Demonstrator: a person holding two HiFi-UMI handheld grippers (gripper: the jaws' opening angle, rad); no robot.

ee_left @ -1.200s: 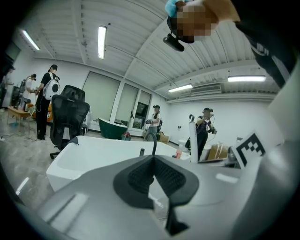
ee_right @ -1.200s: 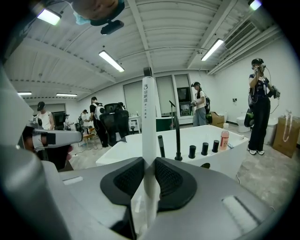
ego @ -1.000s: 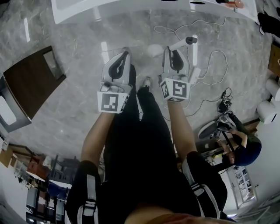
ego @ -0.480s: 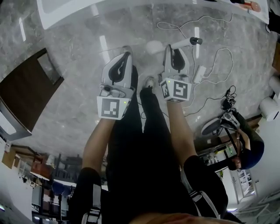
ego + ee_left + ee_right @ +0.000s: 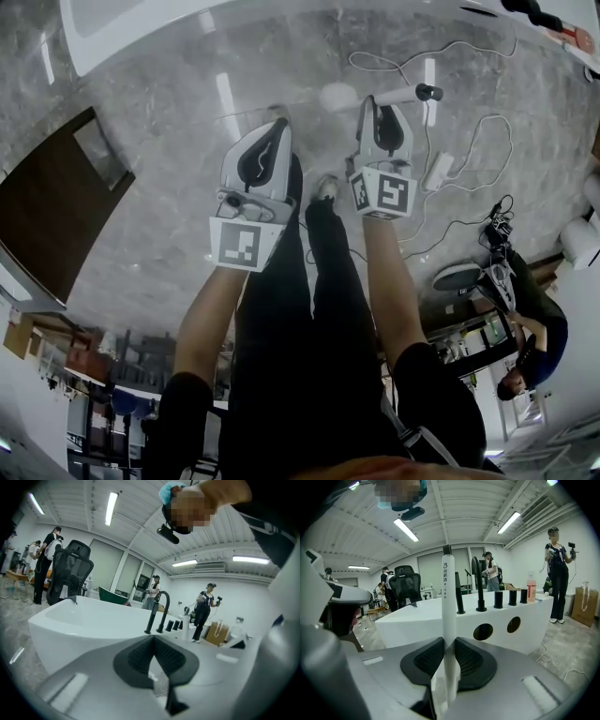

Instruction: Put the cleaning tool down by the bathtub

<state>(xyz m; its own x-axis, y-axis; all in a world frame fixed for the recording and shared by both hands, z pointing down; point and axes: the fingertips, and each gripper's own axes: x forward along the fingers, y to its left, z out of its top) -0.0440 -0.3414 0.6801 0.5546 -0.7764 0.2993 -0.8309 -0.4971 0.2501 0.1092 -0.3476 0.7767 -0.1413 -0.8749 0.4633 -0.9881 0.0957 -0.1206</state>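
The cleaning tool [image 5: 405,94] is a white stick with a round white head at one end and a black cap at the other. It hangs level above the marble floor, just short of the white bathtub [image 5: 141,23]. My right gripper [image 5: 375,101] is shut on its handle. In the right gripper view the stick [image 5: 448,602] stands upright between the pads of that gripper [image 5: 449,643], with the bathtub [image 5: 501,620] behind. My left gripper [image 5: 274,127] hovers beside it, holding nothing. In the left gripper view its tips [image 5: 154,639] meet in front of the tub [image 5: 84,625].
A dark brown panel [image 5: 56,197] lies on the floor at the left. White cables and an adapter [image 5: 438,169] trail to the right, near a person [image 5: 525,309]. Black faucet fittings [image 5: 157,613] and a bottle [image 5: 530,588] stand on the tub rim. An office chair [image 5: 70,576] stands behind.
Both grippers have sunk toward the floor, the right one still carrying the tool. The tub's edge has slid toward the top of the head view.
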